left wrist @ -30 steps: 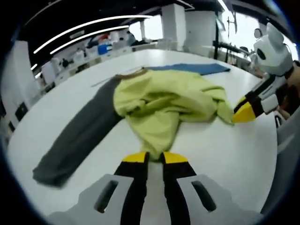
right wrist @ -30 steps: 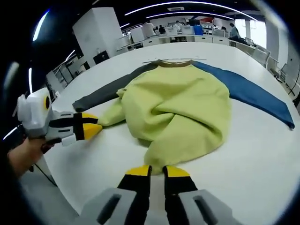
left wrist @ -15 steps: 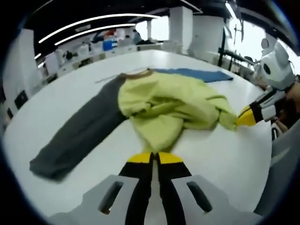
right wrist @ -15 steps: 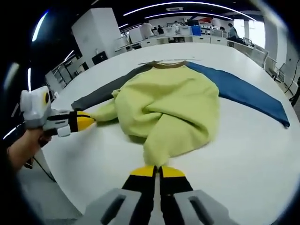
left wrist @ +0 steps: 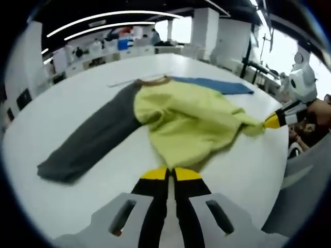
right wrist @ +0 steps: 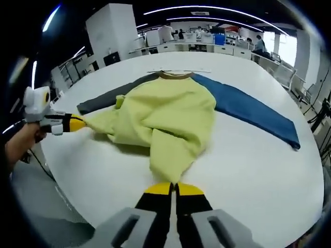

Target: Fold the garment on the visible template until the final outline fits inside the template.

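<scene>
Table (left wrist: 62, 93) white, wide. Garment (left wrist: 191, 116) bunched at centre, soft, light, limp; grey sleeve at 9, blue at 1. Best gripped at hem corners. Left gripper (left wrist: 170, 174) and right gripper (right wrist: 173, 189) both clamped on hem.

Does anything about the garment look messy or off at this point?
Yes. The yellow-green body of the sweatshirt is bunched into a rumpled heap, not flat. The grey sleeve and blue sleeve lie spread out. Each gripper, left and right, pinches a hem corner.
</scene>
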